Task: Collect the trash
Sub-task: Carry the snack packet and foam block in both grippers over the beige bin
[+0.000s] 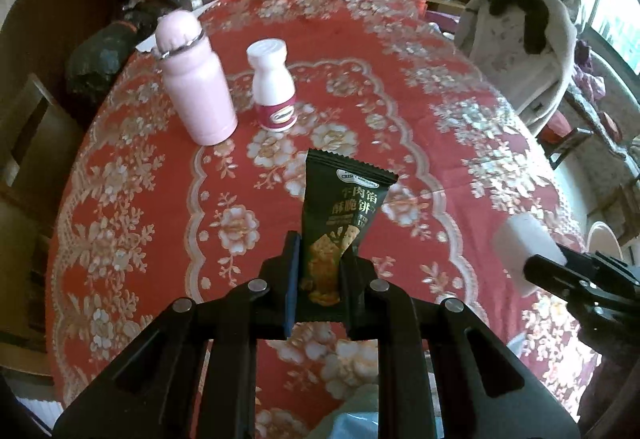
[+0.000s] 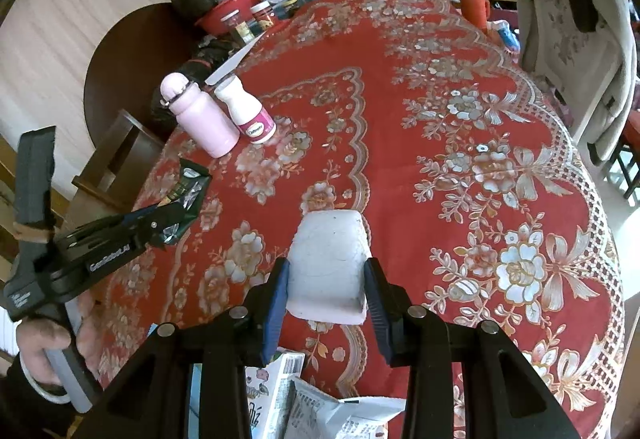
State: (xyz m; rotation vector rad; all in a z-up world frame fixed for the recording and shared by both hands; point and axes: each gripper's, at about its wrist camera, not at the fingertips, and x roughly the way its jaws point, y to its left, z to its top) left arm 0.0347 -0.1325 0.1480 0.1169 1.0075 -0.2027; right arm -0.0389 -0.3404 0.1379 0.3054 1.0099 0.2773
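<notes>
Right tongs clamp a white block with a pink underside above the desk, which carries a red floral cloth. Left tongs at the left edge, a hand on the grip, pinch a dark green snack wrapper. Pink bottle and white pill bottle stand just beside each other further back. Printed packets show at the bottom between the tongs. A pale jacket hangs over a chair at the right.
</notes>
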